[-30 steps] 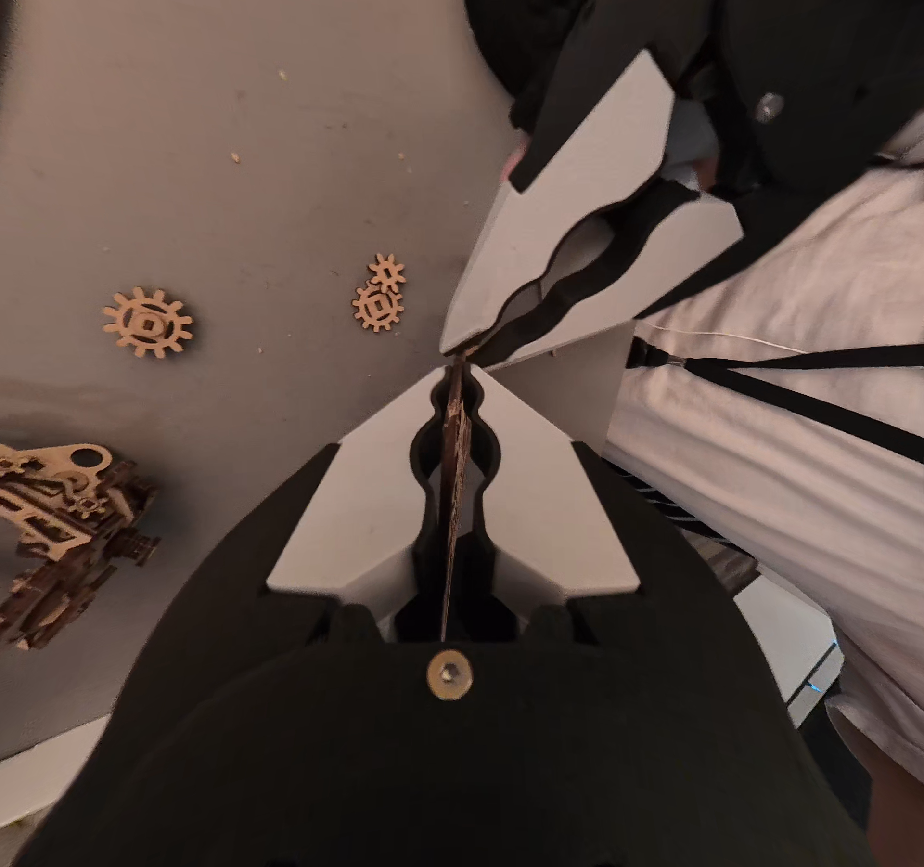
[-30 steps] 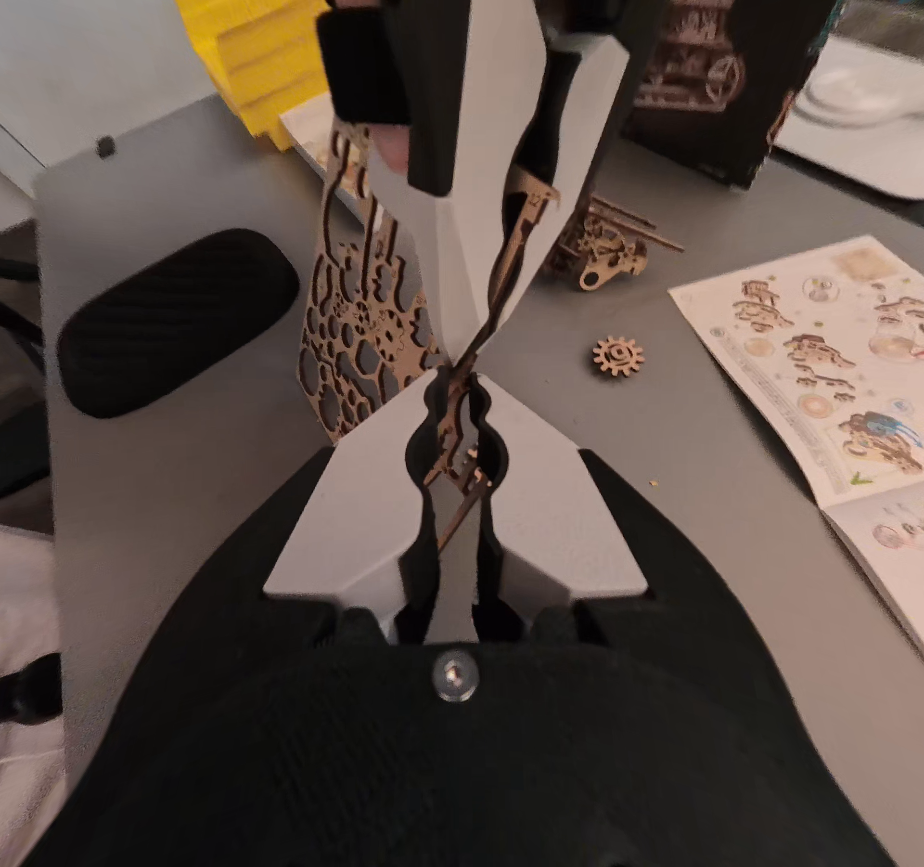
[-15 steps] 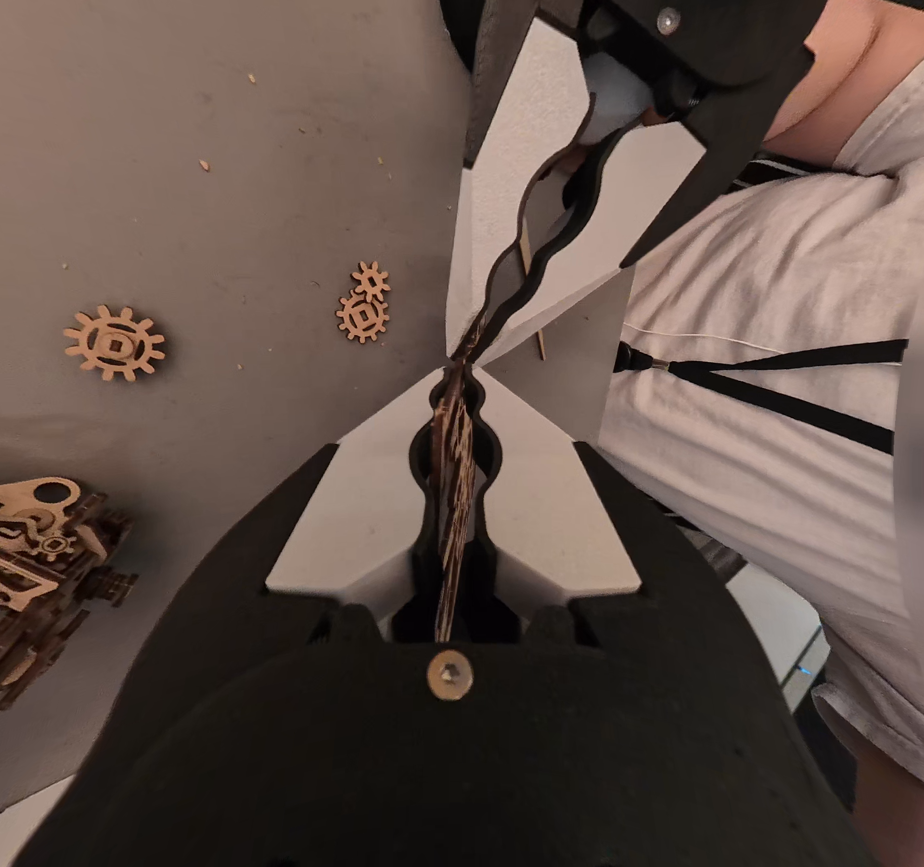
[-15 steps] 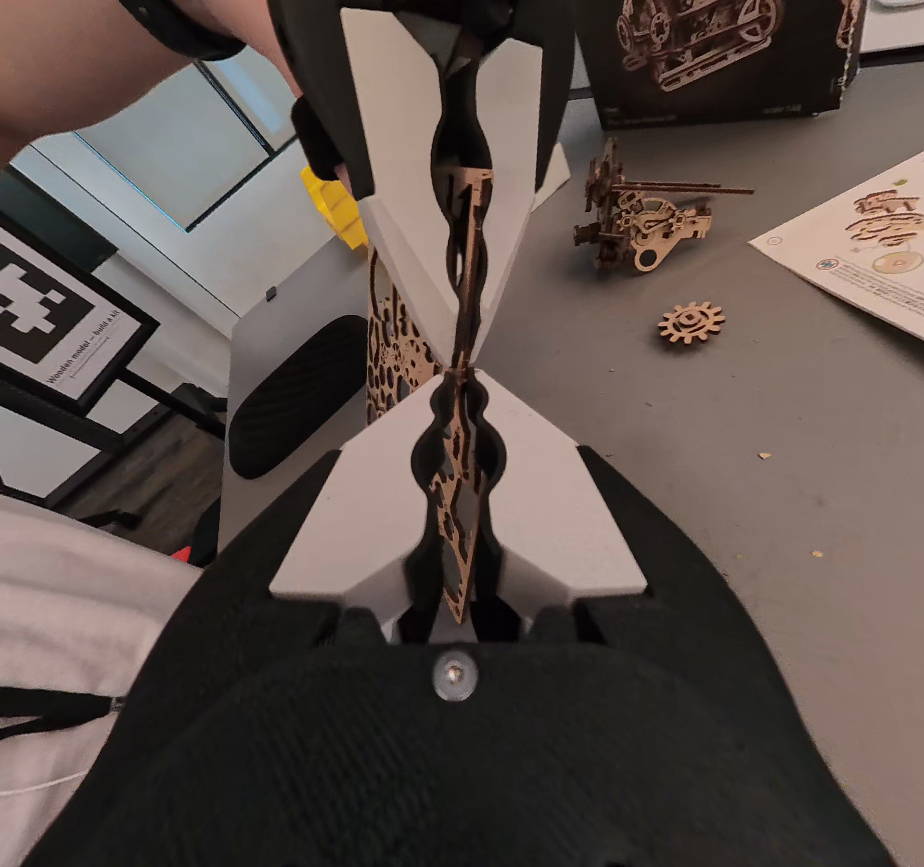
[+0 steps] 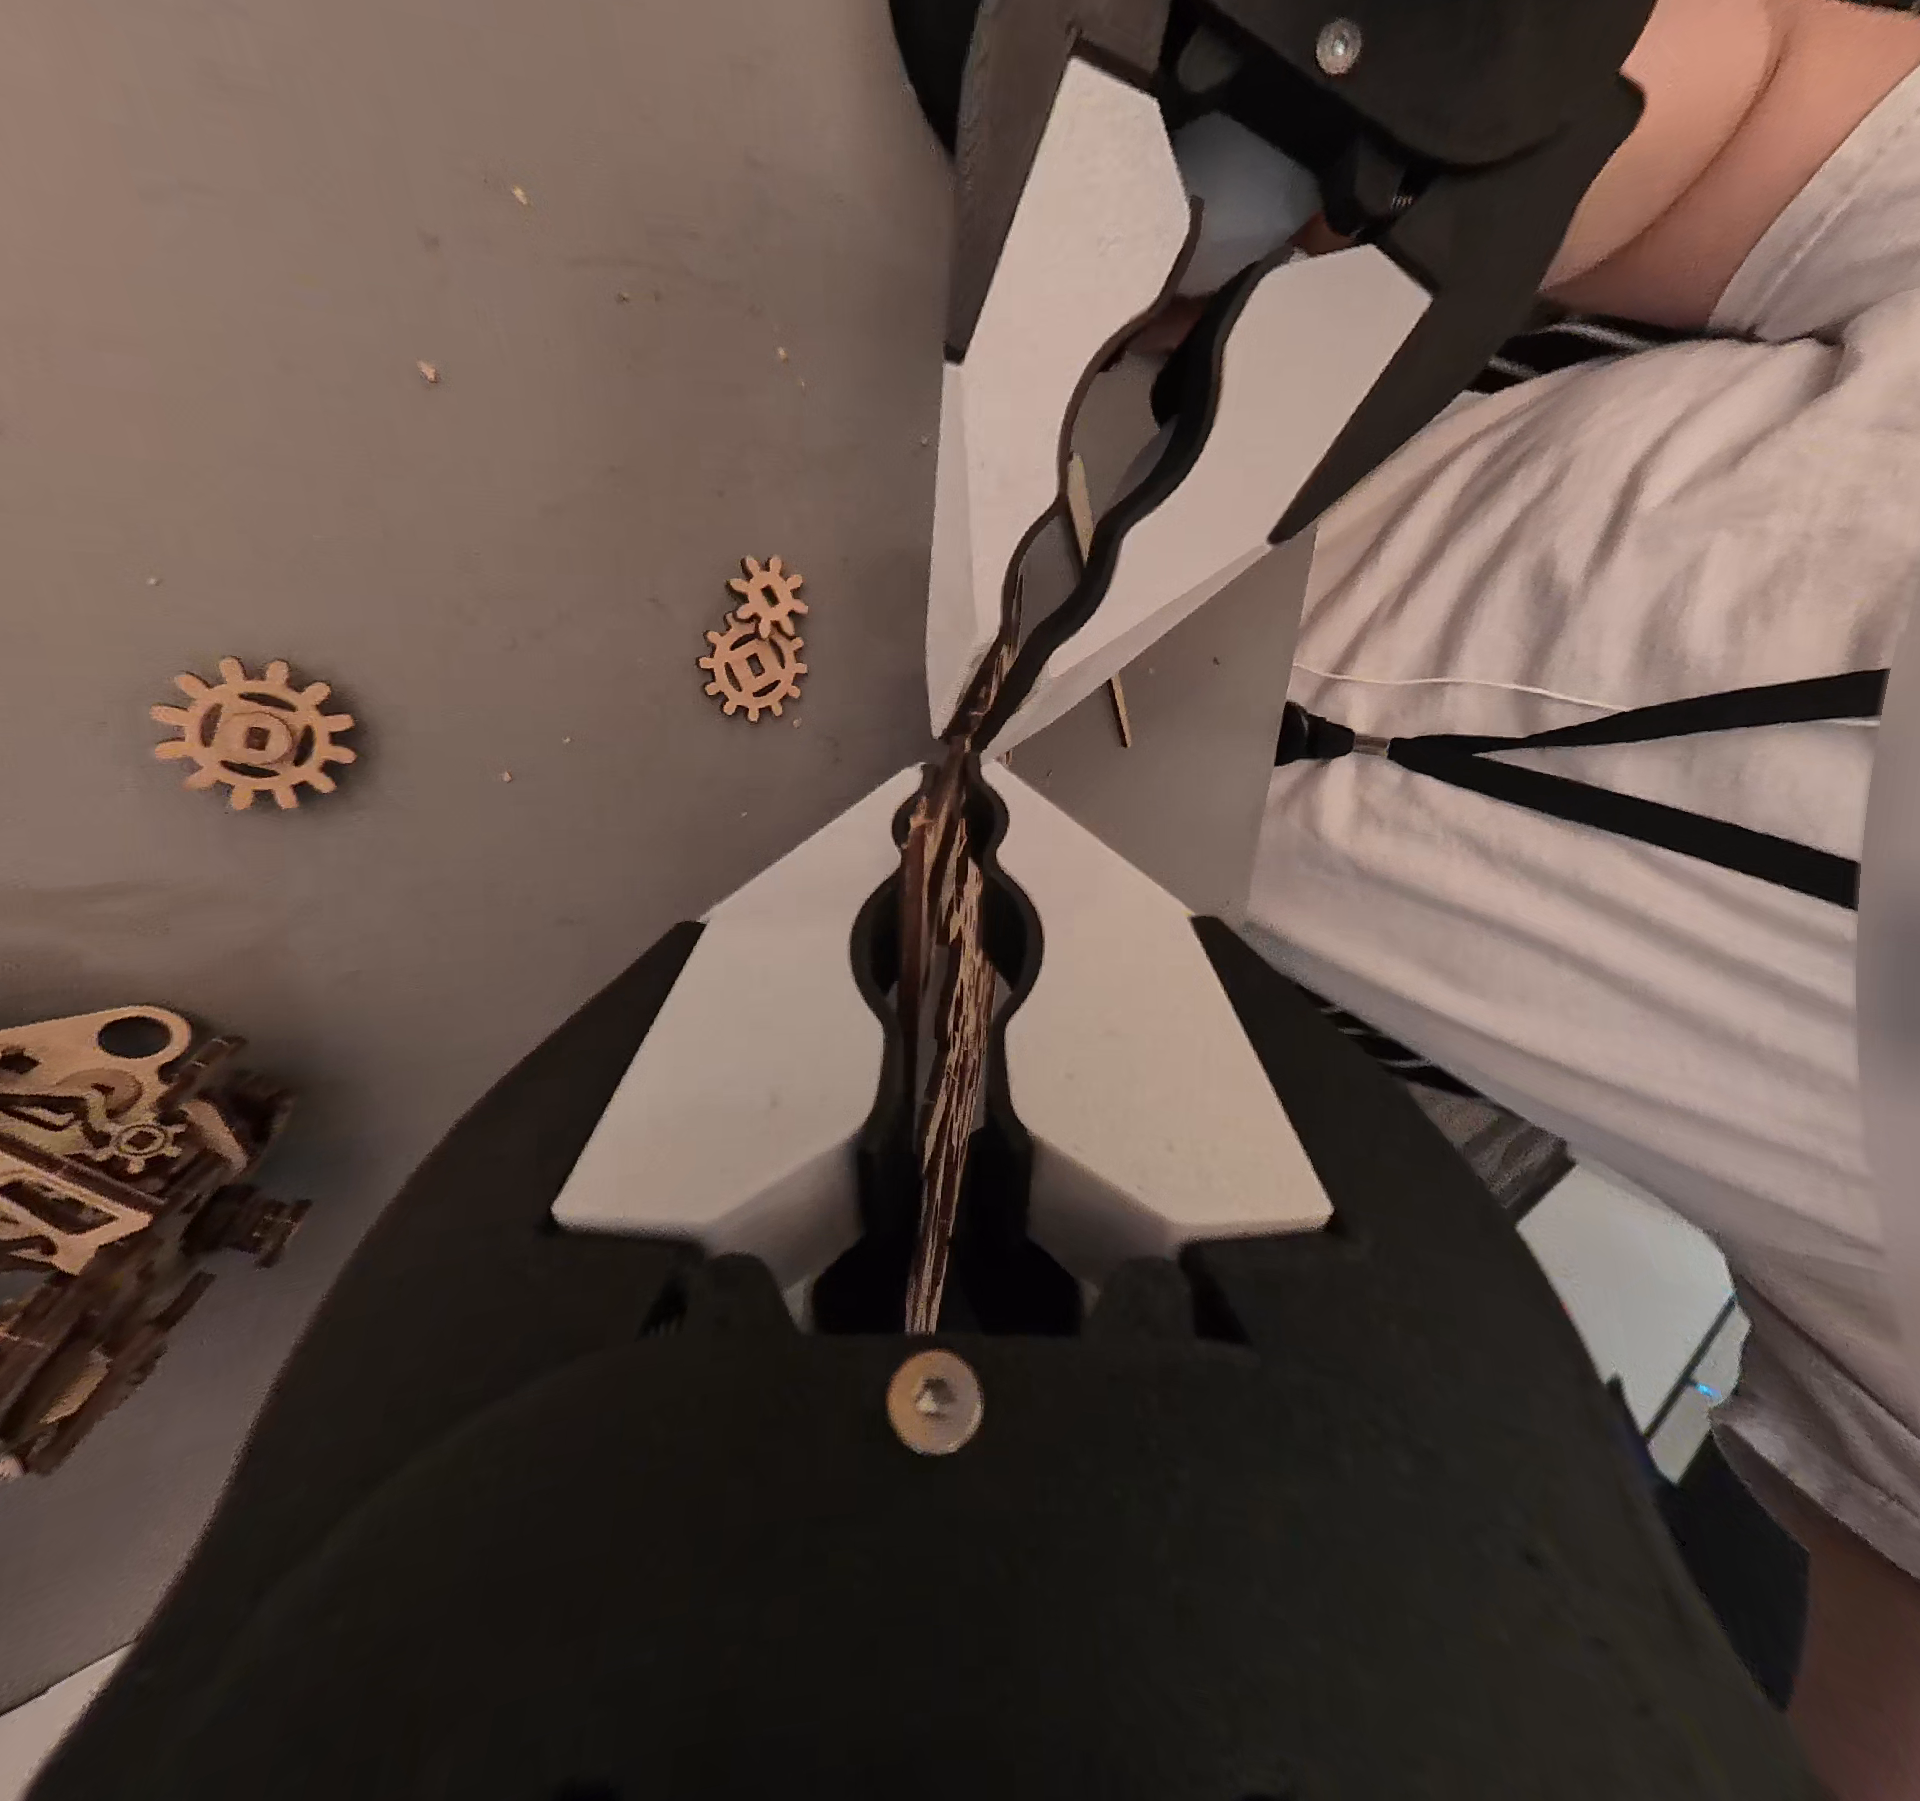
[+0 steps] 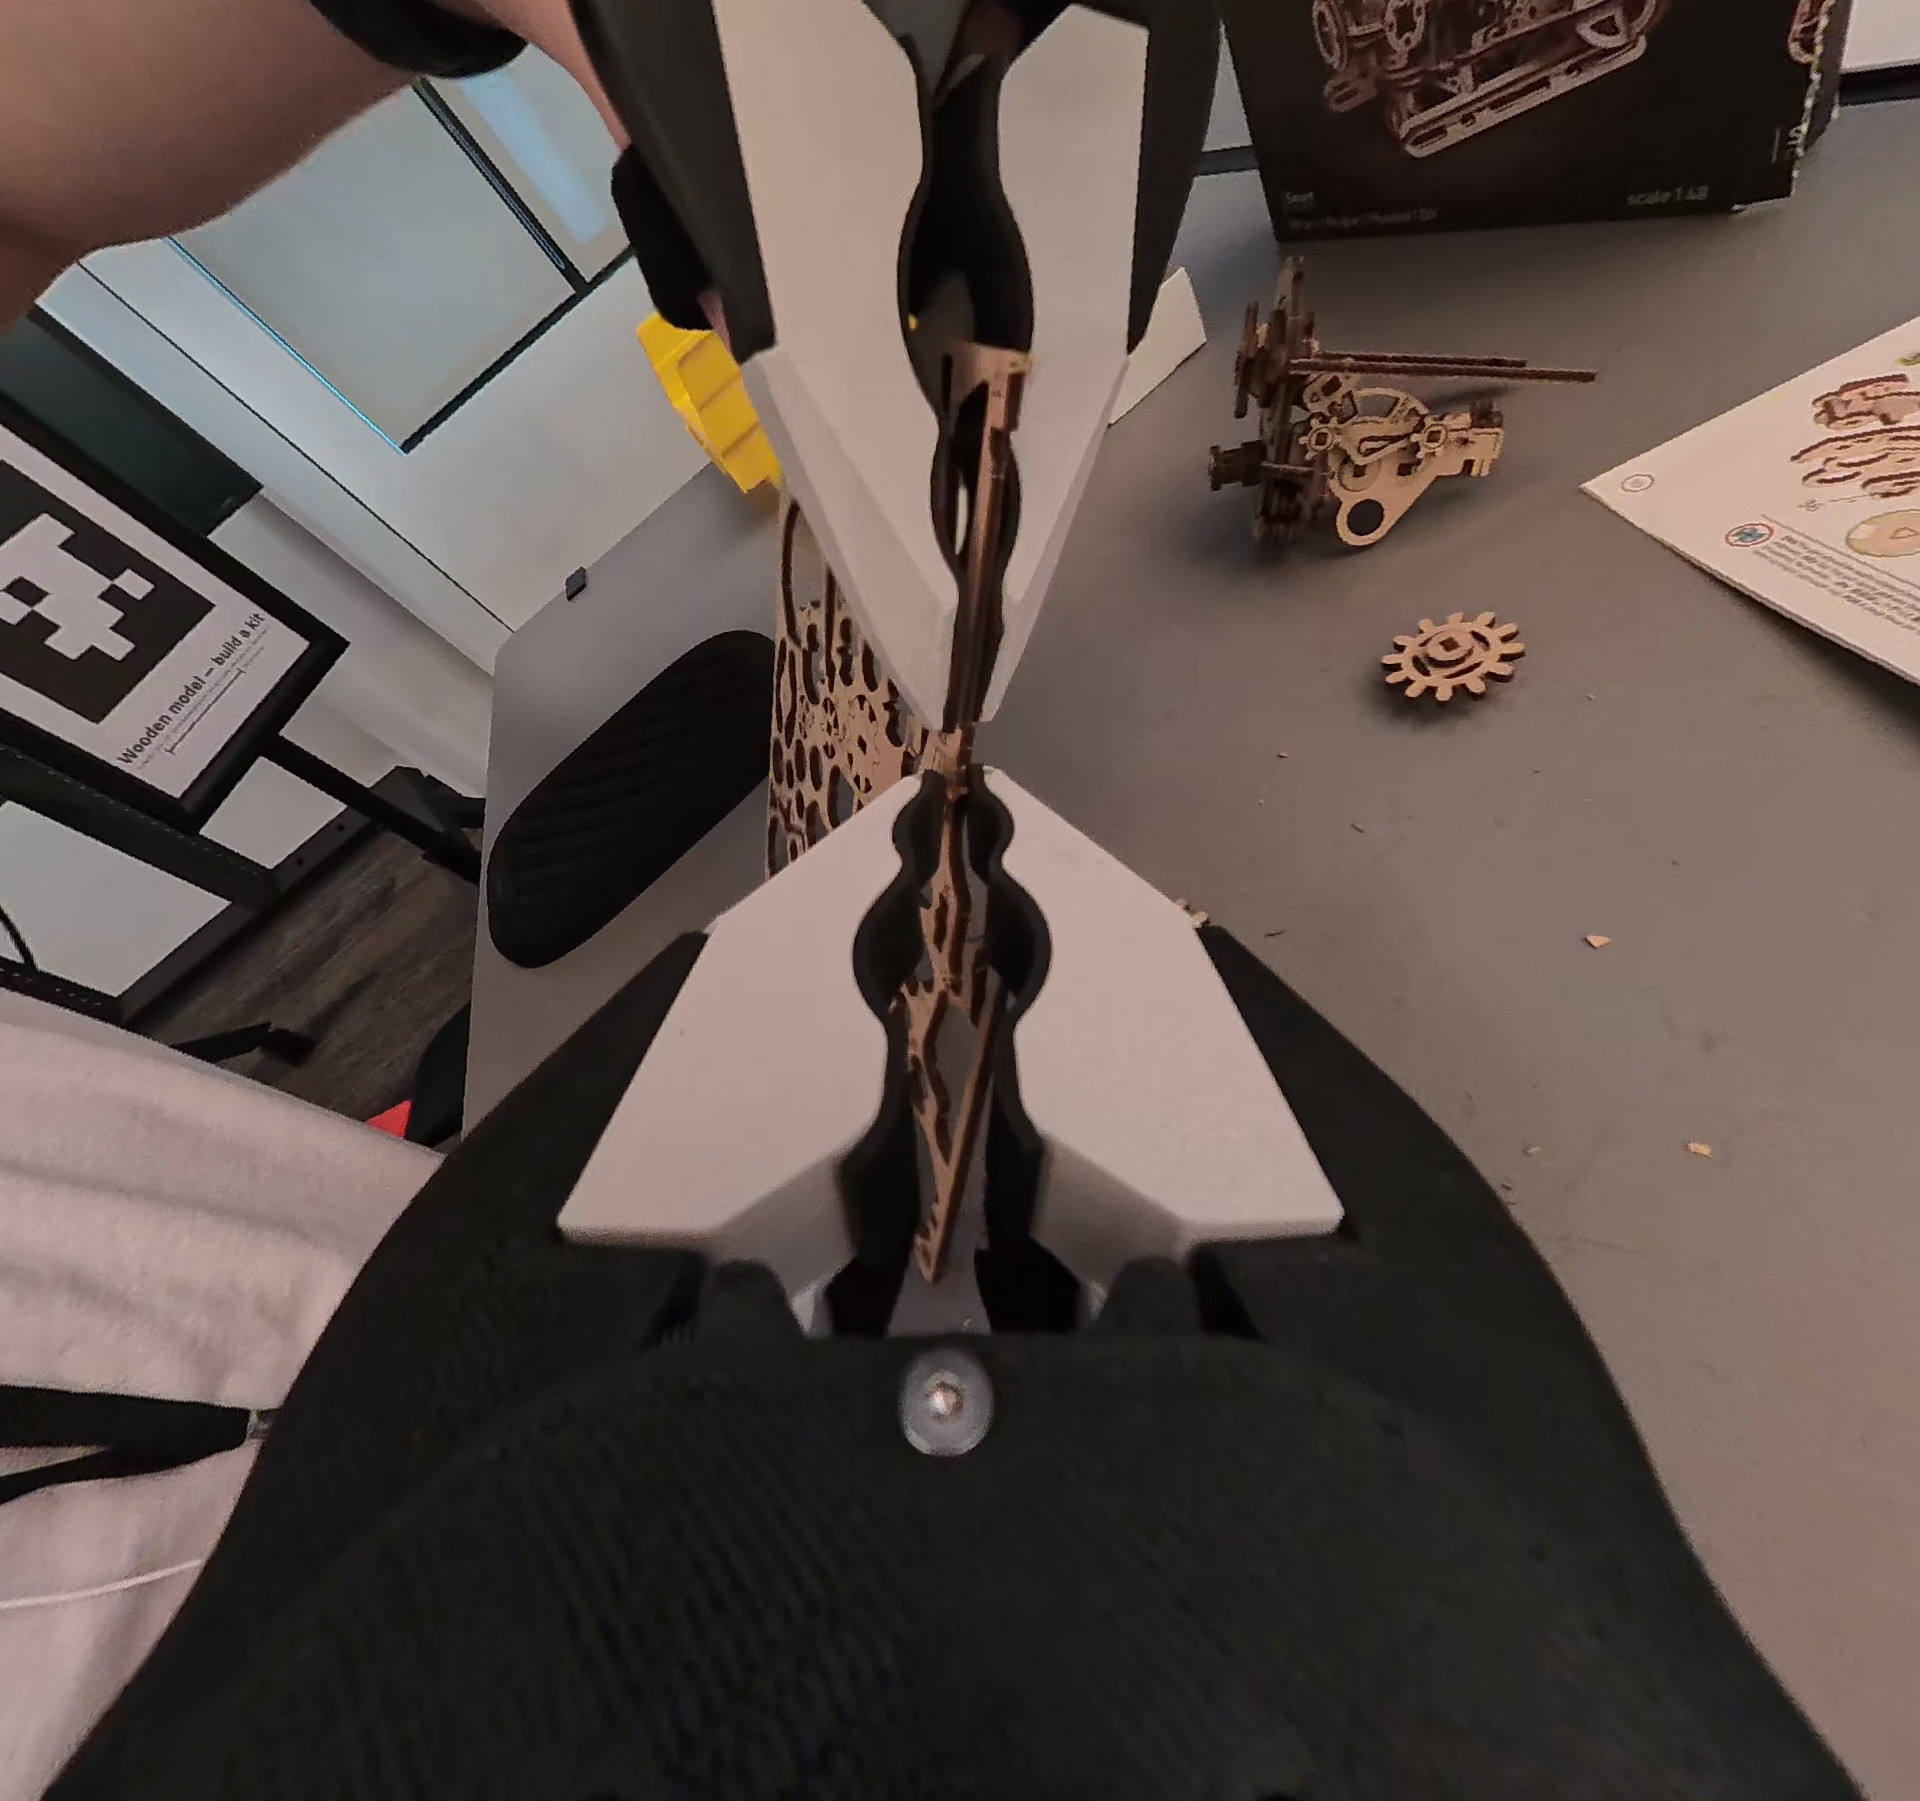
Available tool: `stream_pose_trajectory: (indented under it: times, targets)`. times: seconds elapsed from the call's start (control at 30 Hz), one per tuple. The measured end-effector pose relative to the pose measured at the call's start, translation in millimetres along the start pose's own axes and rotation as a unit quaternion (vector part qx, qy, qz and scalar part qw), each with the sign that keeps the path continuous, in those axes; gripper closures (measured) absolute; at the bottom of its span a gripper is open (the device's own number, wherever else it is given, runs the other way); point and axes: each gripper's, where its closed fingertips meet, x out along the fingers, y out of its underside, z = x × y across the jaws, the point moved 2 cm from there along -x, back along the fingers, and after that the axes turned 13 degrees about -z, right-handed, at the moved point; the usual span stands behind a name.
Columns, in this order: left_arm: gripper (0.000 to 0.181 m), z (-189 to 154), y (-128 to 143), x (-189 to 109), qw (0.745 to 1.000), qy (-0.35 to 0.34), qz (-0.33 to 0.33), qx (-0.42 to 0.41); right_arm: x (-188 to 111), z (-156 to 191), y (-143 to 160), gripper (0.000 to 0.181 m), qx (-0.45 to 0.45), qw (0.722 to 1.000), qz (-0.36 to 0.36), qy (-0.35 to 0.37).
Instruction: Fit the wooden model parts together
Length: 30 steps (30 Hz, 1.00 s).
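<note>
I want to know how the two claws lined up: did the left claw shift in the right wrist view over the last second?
Yes. The left claw was tilted with its body toward the yellow block; now it points straight down, tip to tip with the right claw.

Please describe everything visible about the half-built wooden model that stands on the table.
The half-built wooden model is a small assembly of thin, laser-cut, plywood-like pieces, pale on the faces and dark brown on the cut edges. It shows small gears, a flat plate with a round hole at its lower end, and thin dark rods pointing right. It rests tilted on the grey table, in front of the dark box. No gripper touches it; a loose gear lies apart, nearer the camera.
</note>
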Motion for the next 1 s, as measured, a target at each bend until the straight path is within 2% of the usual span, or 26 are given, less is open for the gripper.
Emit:
stream_pose_trajectory:
  times: [0.23, 0.43, 0.6, 1.0]
  targets:
    - [0.18, -4, -3, -1, 1.0, -0.008, 0.015, 0.015, -1, -1, -3, 0.177, 0.002, 1.0, -0.017, 0.005]
    - [0.18, 0, -2, 0, 1.0, -0.017, 0.01, -0.014, 0, -3, -1, 0.177, 0.014, 1.0, -0.011, 0.024]
    - [0.181, 1, 0, 2, 0.999, -0.018, 0.001, -0.035, 1, -4, 2, 0.178, 0.015, 0.999, 0.004, 0.046]
    - [0.181, 8, 11, 7, 0.996, -0.025, -0.029, -0.078, 9, -3, 10, 0.177, -0.051, 0.989, 0.071, 0.118]
